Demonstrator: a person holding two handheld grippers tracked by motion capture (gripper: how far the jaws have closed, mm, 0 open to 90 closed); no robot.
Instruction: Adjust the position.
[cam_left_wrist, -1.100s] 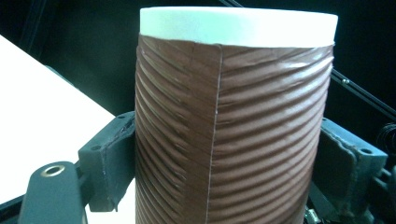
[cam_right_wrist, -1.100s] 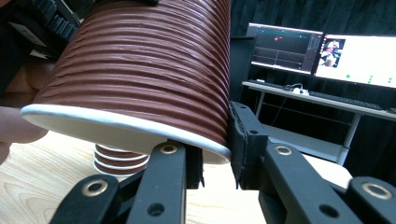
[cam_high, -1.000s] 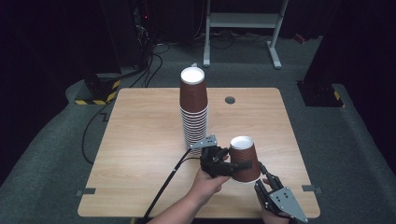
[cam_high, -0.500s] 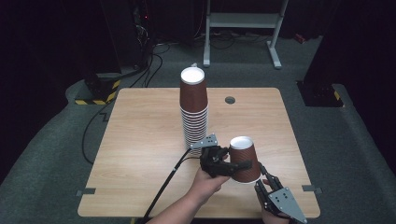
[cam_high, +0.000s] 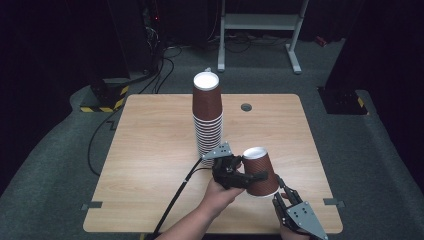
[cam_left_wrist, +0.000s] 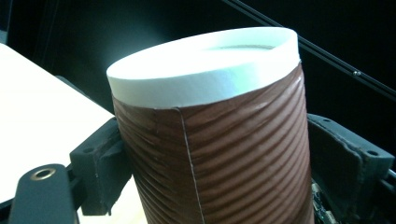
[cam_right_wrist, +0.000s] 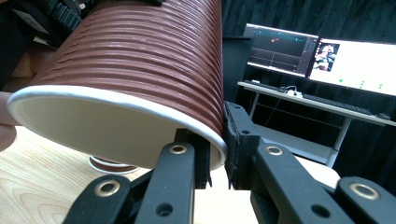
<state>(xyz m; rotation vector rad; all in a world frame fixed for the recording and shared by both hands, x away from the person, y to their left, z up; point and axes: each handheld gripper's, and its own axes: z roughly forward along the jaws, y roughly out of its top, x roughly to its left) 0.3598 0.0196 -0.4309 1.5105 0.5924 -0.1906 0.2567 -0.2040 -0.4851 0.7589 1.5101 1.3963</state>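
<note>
Right gripper view: the right gripper (cam_right_wrist: 215, 161) pinches the rolled white rim of the cup (cam_right_wrist: 140, 60), one pad inside, one outside. That ribbed brown paper cup is held above the table (cam_high: 150, 165), its axis tilted, base up. The left gripper (cam_left_wrist: 215, 154) straddles its wall, jaws just opening, pads at the sides. The cup stack (cam_high: 207, 117) stands just behind

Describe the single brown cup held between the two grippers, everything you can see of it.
The cup is ribbed brown paper with a side seam, upside down and tilted, its white base upward. It is lifted off the table, beside the cup stack. The left gripper straddles its body, jaws just opening; the right gripper pinches its rolled white rim.
</note>
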